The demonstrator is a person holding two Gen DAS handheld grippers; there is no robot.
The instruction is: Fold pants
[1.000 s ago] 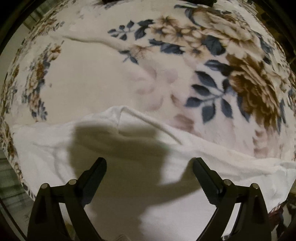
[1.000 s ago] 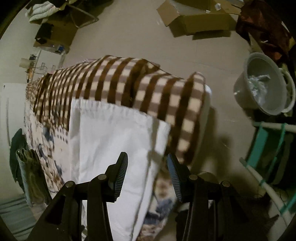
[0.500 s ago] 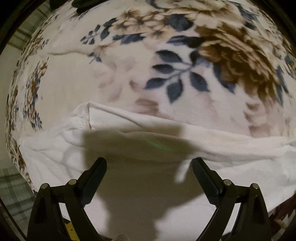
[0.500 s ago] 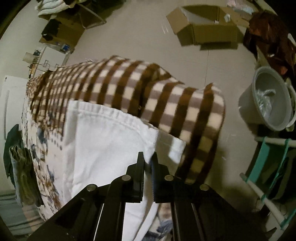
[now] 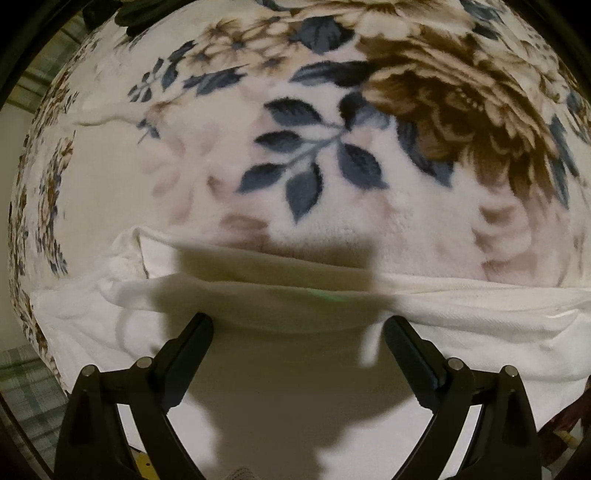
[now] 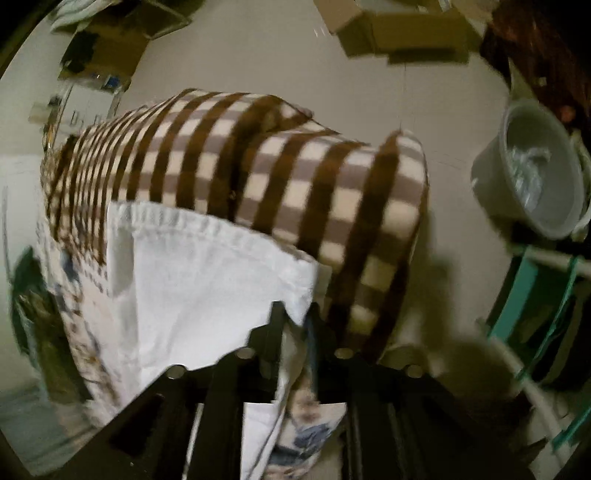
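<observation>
The right gripper [image 6: 295, 314] has its fingers pressed nearly together on a corner of the white pants [image 6: 207, 280], pinching the cloth where the hemmed end meets the side edge; the picture is blurred, so how deep the bite goes cannot be told. From that pinch the pants run away to the left of the view, their stitched hem lying against the brown checked blanket [image 6: 295, 166], with a strip of floral blanket showing below them. The left gripper [image 5: 297, 325] hangs with its fingers spread wide, holding nothing, directly over the pants [image 5: 295, 369], which fill the lower part of its view. Just ahead of those open fingertips a thick rolled edge of the cloth crosses from left to right, and beyond it lies the floral blanket [image 5: 332, 147] that the pants rest on. So in the left view the long axis seems to run crosswise to the left fingers, and the nearest edge is straight ahead of them, close. The right gripper already has its end; the left is the one still to take hold, and my judgement is that a short reach forward and down onto that rolled edge would give the second grip the fold needs. Beyond the bed, a grey tub [image 6: 535, 170] and a cardboard box [image 6: 399, 29] sit on the floor.
</observation>
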